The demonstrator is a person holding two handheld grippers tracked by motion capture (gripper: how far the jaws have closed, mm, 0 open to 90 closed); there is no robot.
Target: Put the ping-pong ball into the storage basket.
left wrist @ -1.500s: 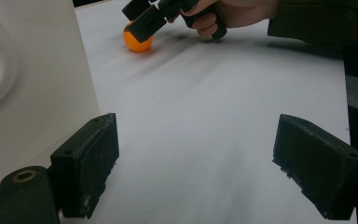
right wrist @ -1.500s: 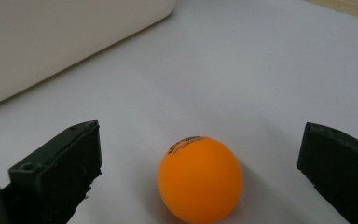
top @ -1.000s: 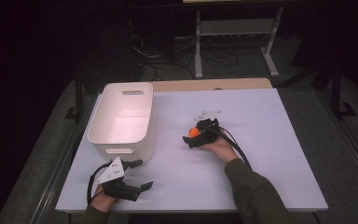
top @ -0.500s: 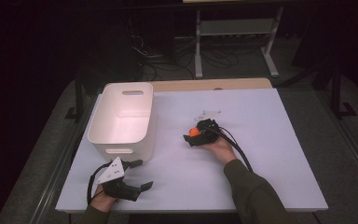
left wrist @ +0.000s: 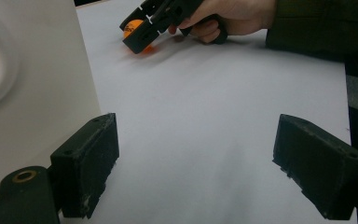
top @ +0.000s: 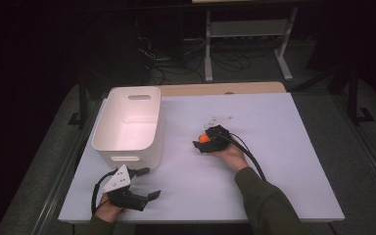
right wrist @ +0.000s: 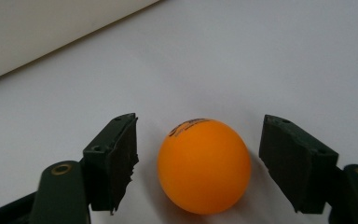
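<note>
One orange ball (right wrist: pixel 204 165) mid-bench, between right gripper (top: pixel 208 142) fingers, spread, not touching. Left gripper (top: pixel 142 183) idle near front-left corner, fingers wide, empty. Likely next: squeeze, lift toward white bin (top: pixel 127 128).

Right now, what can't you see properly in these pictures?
- Ball's writing: the orange ball in the right gripper view has dark print, too small and curved to read.
- Ball's underside: hidden by its own curve there.
- Ball in the left gripper view: partly covered by the right gripper.
- White bin: the near inside wall is hidden by its rim in the high view.
- Left gripper: its handle is cut off by the bottom edge there.
</note>
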